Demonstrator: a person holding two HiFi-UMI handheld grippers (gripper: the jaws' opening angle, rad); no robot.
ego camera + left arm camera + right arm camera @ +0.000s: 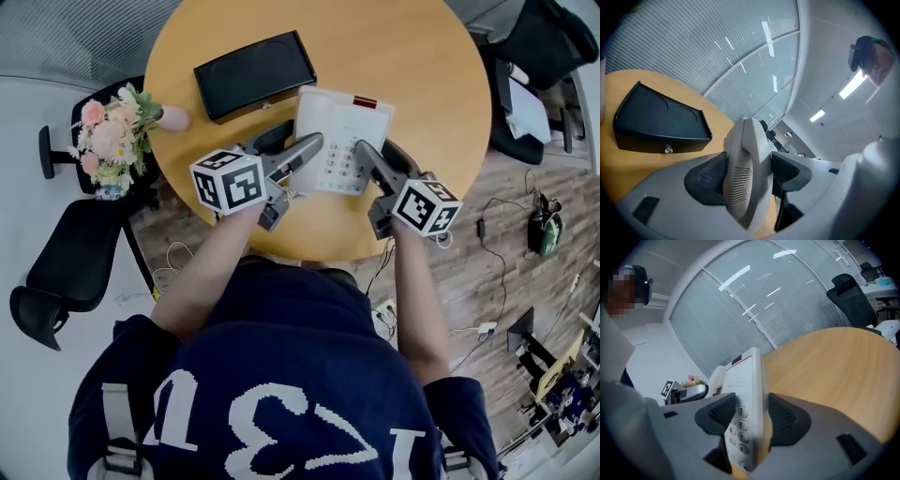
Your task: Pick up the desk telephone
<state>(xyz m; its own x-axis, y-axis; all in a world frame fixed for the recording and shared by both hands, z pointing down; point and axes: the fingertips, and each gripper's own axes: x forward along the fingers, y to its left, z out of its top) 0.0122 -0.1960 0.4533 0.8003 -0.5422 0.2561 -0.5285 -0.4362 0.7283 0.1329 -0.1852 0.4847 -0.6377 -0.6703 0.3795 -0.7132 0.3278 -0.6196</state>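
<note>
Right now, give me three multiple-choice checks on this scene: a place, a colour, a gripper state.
1. In the head view, the black box lies:
A) left of the telephone
B) right of it
C) under it
2. The telephone's casing is mainly:
A) black
B) white
C) green
3. The right gripper is:
A) open and empty
B) shut on the black box
C) shut on the telephone

Answers: 1 A, the box sits left of the phone on the table; 2 B, its body is white; 3 C, its jaws clamp the phone's edge.

Black box, flowers, round table
</note>
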